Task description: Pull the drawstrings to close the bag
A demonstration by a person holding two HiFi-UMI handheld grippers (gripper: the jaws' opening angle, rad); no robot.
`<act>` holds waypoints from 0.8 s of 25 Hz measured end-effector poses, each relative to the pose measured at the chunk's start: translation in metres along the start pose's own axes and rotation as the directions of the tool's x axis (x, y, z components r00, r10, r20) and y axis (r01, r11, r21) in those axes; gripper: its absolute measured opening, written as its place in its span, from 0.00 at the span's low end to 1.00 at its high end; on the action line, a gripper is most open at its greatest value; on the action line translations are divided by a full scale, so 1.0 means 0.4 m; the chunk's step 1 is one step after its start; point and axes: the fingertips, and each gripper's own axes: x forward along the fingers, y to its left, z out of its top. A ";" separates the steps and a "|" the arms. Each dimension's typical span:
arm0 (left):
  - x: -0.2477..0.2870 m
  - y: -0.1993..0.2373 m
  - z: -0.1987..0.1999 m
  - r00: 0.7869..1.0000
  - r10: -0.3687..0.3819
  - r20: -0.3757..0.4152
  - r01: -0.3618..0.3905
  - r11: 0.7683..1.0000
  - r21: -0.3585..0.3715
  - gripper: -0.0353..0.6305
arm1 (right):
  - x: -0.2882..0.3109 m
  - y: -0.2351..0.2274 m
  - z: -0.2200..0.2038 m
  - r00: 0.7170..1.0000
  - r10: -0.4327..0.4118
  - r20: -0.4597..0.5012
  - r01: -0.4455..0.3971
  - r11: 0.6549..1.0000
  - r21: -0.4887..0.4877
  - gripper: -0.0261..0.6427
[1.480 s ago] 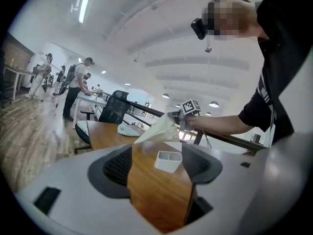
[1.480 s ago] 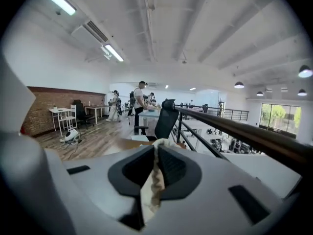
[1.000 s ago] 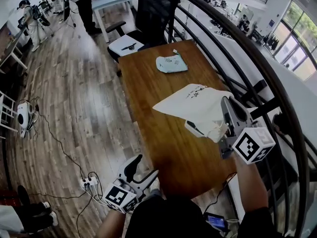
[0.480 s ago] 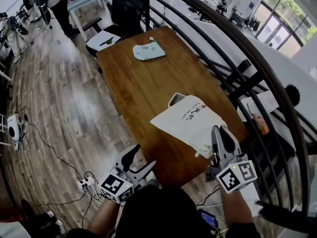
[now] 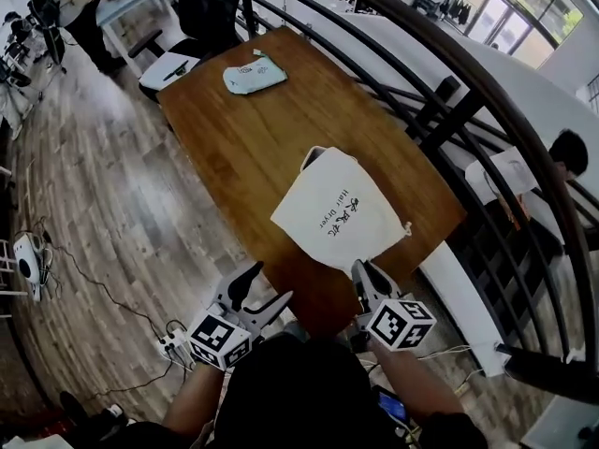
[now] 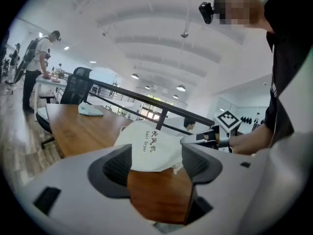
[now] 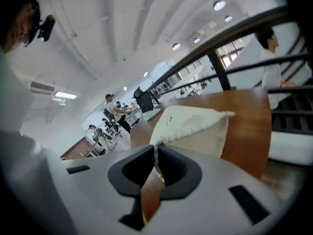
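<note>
A white drawstring bag with black print lies flat on the wooden table, near its front edge. My right gripper is at the bag's near corner, off the table's front edge. In the right gripper view its jaws are shut on a thin white drawstring that runs up to the bag. My left gripper hovers off the table's near left corner, open and empty. The left gripper view looks past that gripper to the bag beyond its jaws.
A light-blue pouch lies at the table's far end, with a black office chair behind it. A dark curved railing runs along the table's right side. Cables and a power strip lie on the wood floor at left.
The right gripper came down and back toward me with the bag. The bag, first hanging raised over the table, now lies flat on it. The left gripper shifted a little.
</note>
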 end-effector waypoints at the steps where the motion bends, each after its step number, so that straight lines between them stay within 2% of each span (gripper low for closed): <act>1: -0.003 -0.001 -0.014 1.000 0.002 -0.016 -0.002 1.000 0.007 0.54 | 0.012 0.000 -0.035 0.999 0.010 -0.041 -0.008 0.998 0.066 0.07; 3: -0.012 0.002 -0.045 0.999 0.011 -0.044 -0.010 1.000 0.016 0.54 | 0.037 0.017 -0.088 0.993 0.067 -0.098 -0.044 0.974 0.221 0.07; 6: -0.034 0.011 -0.094 0.997 0.025 -0.079 -0.025 1.000 0.006 0.54 | 0.079 0.083 -0.124 0.973 0.197 -0.116 -0.127 0.888 0.442 0.07; 8: -0.044 0.002 -0.123 0.994 0.024 -0.106 -0.023 1.000 0.018 0.54 | 0.105 0.122 -0.136 0.959 0.257 -0.120 -0.161 0.841 0.517 0.07; 13: -0.029 0.005 -0.184 0.986 0.016 -0.169 -0.002 0.996 0.086 0.54 | 0.146 0.205 -0.127 0.925 0.359 -0.122 -0.219 0.770 0.600 0.07; 17: 0.018 0.010 -0.233 0.979 0.009 -0.205 0.012 0.995 0.097 0.54 | 0.157 0.230 -0.119 0.907 0.398 -0.134 -0.242 0.755 0.609 0.07; 20: 0.051 0.024 -0.271 0.971 0.023 -0.237 0.011 0.990 0.140 0.53 | 0.164 0.233 -0.122 0.901 0.408 -0.146 -0.241 0.752 0.614 0.07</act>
